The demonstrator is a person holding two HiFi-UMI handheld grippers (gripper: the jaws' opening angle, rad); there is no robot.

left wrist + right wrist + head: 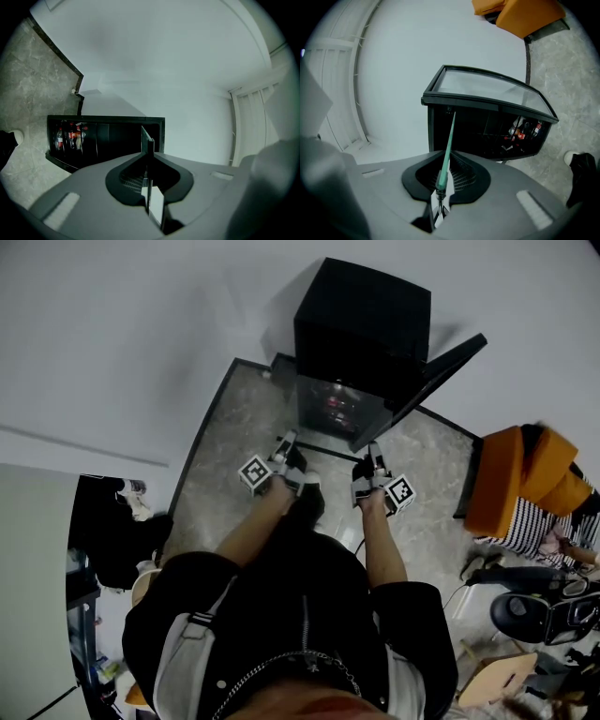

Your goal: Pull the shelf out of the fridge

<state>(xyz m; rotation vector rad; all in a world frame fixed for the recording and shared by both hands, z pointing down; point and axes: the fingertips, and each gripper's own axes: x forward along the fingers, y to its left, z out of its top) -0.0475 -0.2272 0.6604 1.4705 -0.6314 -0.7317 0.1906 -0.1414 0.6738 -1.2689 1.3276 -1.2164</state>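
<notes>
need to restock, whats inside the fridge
Several red-labelled bottles stand low in the open fridge. The rest of its interior is too dark to make out.

Nothing legible; red labels on the bottles (70, 138) in the fridge (122, 136) are too small to read.

A black fridge (364, 324) on a grey marbled floor (234, 446) — its glass shelf (449, 140) edged in green, its bottles (525, 129) labelled red — alongside orange cushions (511, 474) and black-and-white striped cloth (525, 521).
</notes>
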